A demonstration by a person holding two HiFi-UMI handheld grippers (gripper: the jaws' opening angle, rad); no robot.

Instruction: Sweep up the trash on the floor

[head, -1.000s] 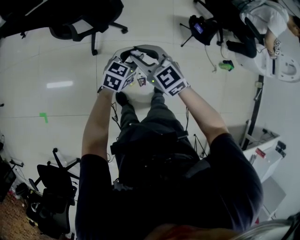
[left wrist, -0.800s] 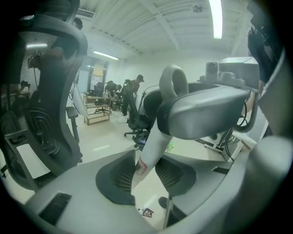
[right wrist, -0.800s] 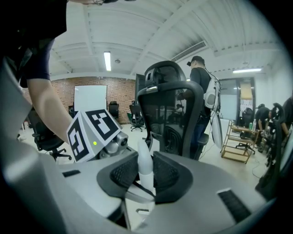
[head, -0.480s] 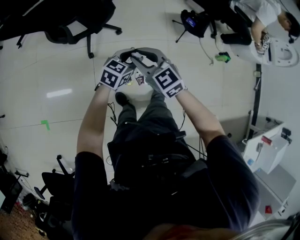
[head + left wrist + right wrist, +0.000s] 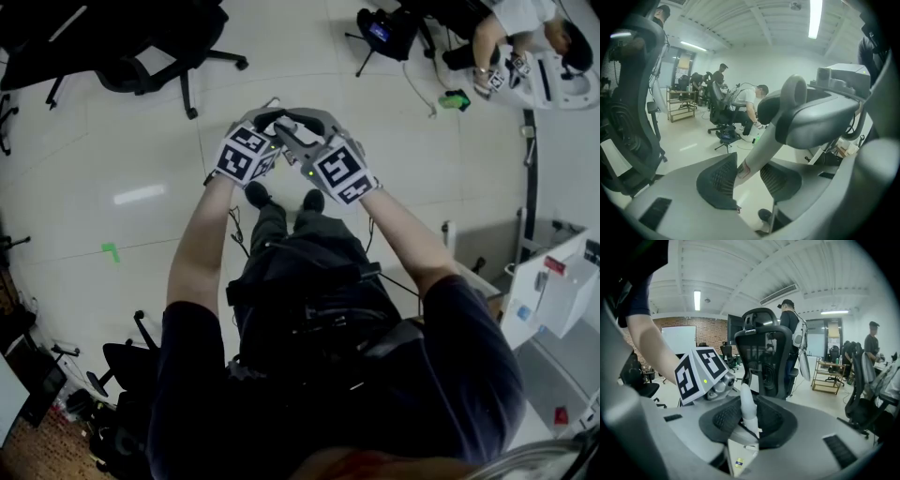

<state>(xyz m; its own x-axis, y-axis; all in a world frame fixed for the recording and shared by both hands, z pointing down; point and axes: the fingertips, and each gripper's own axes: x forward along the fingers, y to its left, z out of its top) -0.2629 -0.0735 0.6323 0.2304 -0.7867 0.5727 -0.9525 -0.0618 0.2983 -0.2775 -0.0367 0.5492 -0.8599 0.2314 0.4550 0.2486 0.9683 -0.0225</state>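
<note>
In the head view both grippers are held close together in front of the person's body, above the tiled floor. My right gripper point(image 5: 305, 127) point(image 5: 747, 420) is shut on a white handle point(image 5: 747, 408), whose rounded end sticks up between its pads. The same handle point(image 5: 754, 150) runs between the jaws of my left gripper point(image 5: 265, 119) point(image 5: 749, 180), which have just been opening and stand apart around it without pressing. The left gripper's marker cube point(image 5: 701, 371) sits just beside the right jaws. What hangs below the handle is hidden, and I see no trash on the floor.
Black office chairs point(image 5: 159, 47) stand at the far left, and another chair point(image 5: 764, 357) is close ahead of the right gripper. A seated person point(image 5: 511, 28), a small tripod point(image 5: 380, 33) and a green object point(image 5: 457, 99) are at the far right. White cabinets point(image 5: 562, 291) are on the right.
Both grippers have stayed together while the person moved across the floor. The chairs, the green tape mark and the seated person have shifted in the head view.
</note>
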